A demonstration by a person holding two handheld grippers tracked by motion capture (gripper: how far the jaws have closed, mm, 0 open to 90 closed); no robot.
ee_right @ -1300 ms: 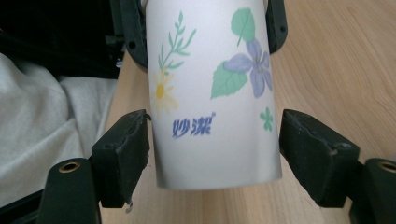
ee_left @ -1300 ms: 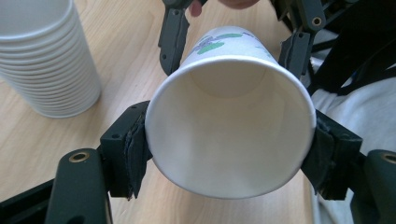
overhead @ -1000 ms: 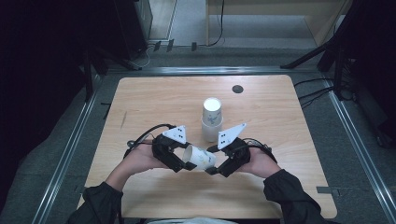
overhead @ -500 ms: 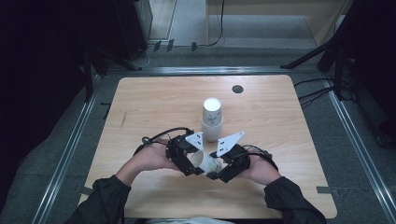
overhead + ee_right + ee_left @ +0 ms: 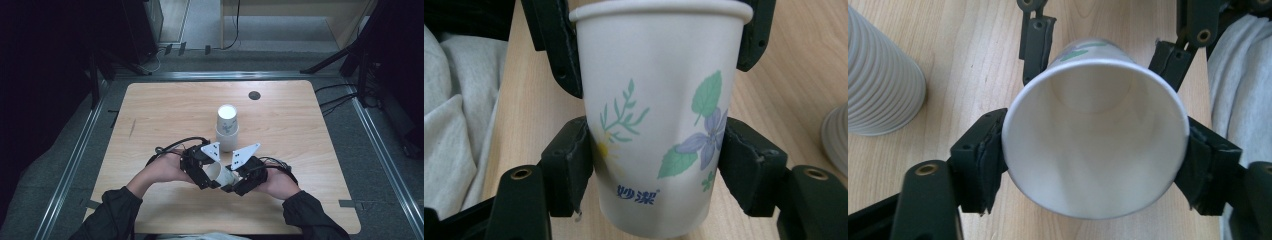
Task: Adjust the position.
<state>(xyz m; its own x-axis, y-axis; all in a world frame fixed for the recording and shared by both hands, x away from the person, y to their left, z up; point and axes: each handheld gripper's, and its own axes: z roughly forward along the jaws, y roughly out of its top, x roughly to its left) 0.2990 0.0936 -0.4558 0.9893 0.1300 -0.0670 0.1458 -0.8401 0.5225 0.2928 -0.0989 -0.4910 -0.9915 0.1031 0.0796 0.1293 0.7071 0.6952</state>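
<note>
Both grippers now bear on one paper cup (image 5: 220, 174), held on its side just above the near part of the table (image 5: 150, 115), between the person's two hands. Left gripper (image 5: 1095, 165) stands at the rim end: in the left gripper view its pads (image 5: 983, 160) flank the open mouth, and its jaws have just been opening, so the contact there looks light rather than clamped. Right gripper (image 5: 654, 170) stands at the base end: in the right gripper view its pads (image 5: 571, 167) press both sides of the flower-printed wall low down, and its jaws have just been closing onto the cup. Compared with a second ago, the two hands sit closer together and the cup is shared between them, which reads as a handover from left to right. Judged from this, the left jaws should clear the rim before the right hand moves off; a pull while both pads touch could dent the thin wall. Farther off, a stack of cups (image 5: 227, 127) stands upside down near mid-table, well apart from the grippers, and a small dark disc (image 5: 254, 95) lies by the far edge.
</note>
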